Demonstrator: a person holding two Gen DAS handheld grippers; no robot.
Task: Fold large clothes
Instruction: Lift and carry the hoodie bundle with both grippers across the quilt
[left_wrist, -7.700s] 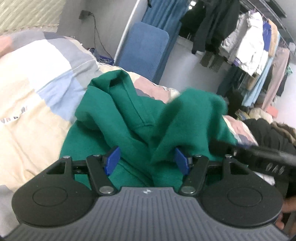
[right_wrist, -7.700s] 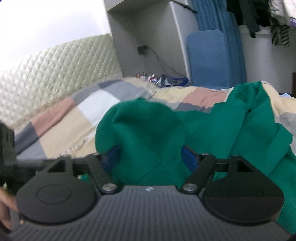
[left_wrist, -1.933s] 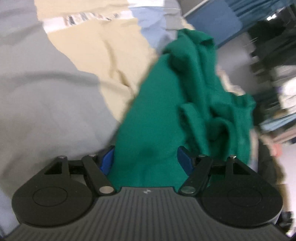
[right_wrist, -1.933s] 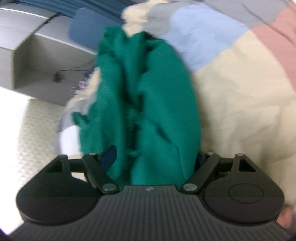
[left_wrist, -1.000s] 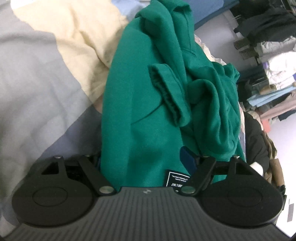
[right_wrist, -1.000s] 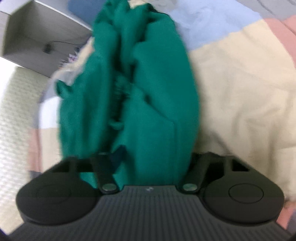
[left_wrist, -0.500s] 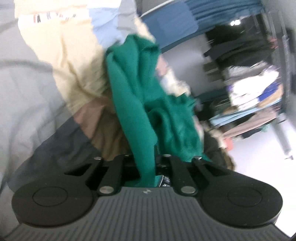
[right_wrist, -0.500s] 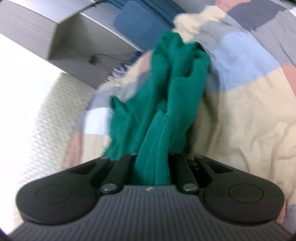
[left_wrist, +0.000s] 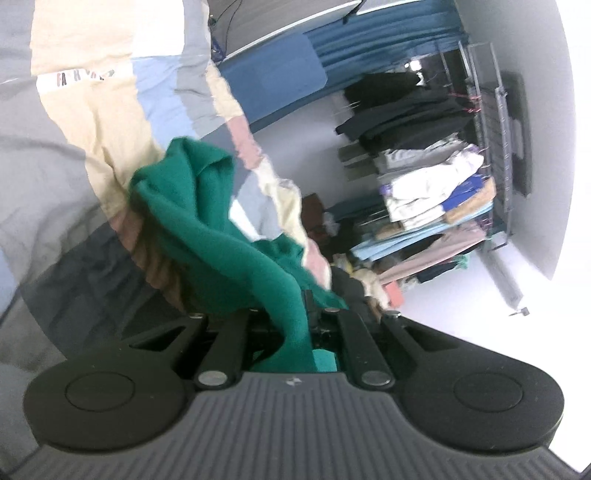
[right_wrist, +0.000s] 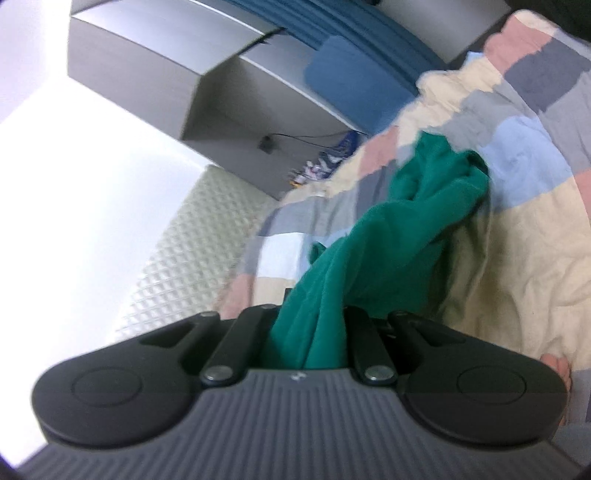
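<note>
A green hooded sweatshirt (left_wrist: 225, 240) hangs bunched and stretched above the patchwork bedspread (left_wrist: 92, 122). My left gripper (left_wrist: 291, 317) is shut on one edge of it, the cloth pinched between the jaws. In the right wrist view the sweatshirt (right_wrist: 388, 236) trails from my right gripper (right_wrist: 310, 332), which is shut on another edge, up toward a crumpled far end above the bedspread (right_wrist: 524, 236). Both views are tilted and blurred. The blue finger pads are hidden by the cloth.
A clothes rack (left_wrist: 436, 192) with hanging garments stands beyond the bed. A blue padded chair back (left_wrist: 273, 85) and blue curtain (right_wrist: 354, 22) stand by a grey wall unit (right_wrist: 207, 85). A quilted headboard (right_wrist: 192, 251) is at the left. Dark clothes (left_wrist: 351, 288) lie at the bed's edge.
Both grippers closed on the sweatshirt's edge about a second ago and have since lifted it off the bed. The cloth now hangs stretched between them, and both cameras have tilted.
</note>
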